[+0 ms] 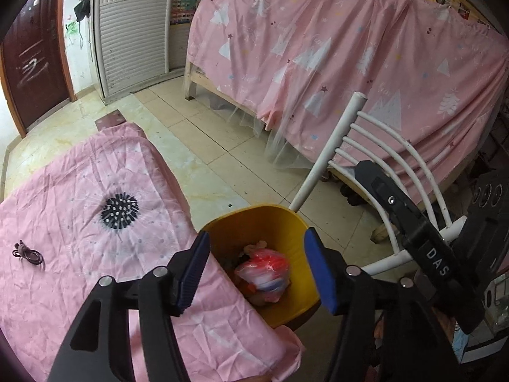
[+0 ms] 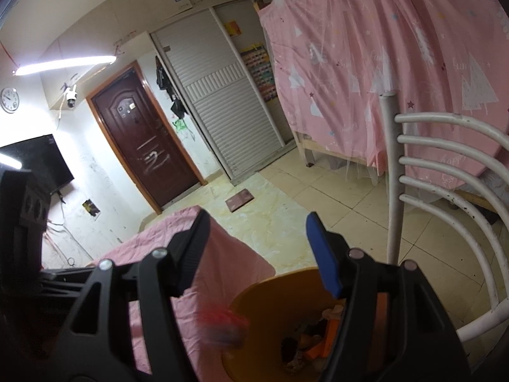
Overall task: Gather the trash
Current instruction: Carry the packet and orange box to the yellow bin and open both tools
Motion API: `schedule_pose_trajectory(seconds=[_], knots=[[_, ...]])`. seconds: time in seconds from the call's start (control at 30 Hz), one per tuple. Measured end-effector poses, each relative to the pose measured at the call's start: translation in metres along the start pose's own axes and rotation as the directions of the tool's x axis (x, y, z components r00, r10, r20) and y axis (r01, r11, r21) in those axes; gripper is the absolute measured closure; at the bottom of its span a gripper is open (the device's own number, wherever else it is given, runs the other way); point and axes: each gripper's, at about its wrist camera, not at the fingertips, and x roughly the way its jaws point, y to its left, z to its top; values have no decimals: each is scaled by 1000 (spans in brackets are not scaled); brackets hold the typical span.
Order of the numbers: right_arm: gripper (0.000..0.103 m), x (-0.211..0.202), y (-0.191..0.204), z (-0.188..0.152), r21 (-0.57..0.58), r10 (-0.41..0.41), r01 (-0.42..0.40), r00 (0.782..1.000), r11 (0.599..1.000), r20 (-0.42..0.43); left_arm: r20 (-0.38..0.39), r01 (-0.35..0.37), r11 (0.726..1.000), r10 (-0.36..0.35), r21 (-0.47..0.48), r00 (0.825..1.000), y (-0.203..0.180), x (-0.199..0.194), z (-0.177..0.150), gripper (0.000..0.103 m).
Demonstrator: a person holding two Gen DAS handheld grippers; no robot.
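Observation:
A yellow trash bin (image 1: 288,222) stands on the floor against the table's corner. A red and white plastic wrapper (image 1: 265,272) is blurred inside its mouth, over other scraps. My left gripper (image 1: 256,269) is open and empty right above the bin. In the right wrist view the bin (image 2: 286,289) is low in the middle and the blurred red wrapper (image 2: 222,321) is at its left rim. My right gripper (image 2: 257,253) is open and empty above the bin; its body (image 1: 413,222) shows at the right of the left wrist view. A dark hair tie (image 1: 27,253) lies on the table.
The table carries a pink cloth (image 1: 63,191) with a dark flower print (image 1: 119,211). A white chair (image 1: 375,159) stands right of the bin. A bed behind a pink curtain (image 1: 350,47) fills the back. A door (image 2: 143,146) and a slatted wardrobe (image 2: 222,117) are further off.

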Motion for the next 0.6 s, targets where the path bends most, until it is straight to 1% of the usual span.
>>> schedule_pose_trajectory(seconds=[0.3, 0.53, 0.6], knots=[[42, 5, 14, -5, -31, 18, -18, 1000, 999, -18, 15, -22, 1000, 23, -20, 1000, 15, -12, 0, 48], [42, 8, 23, -7, -57, 22, -24, 999, 998, -27, 41, -34, 999, 36, -37, 999, 31, -26, -1, 48], [42, 11, 29, -10, -62, 35, -37, 999, 997, -36, 48, -39, 998, 41, -43, 998, 37, -29, -2, 47]])
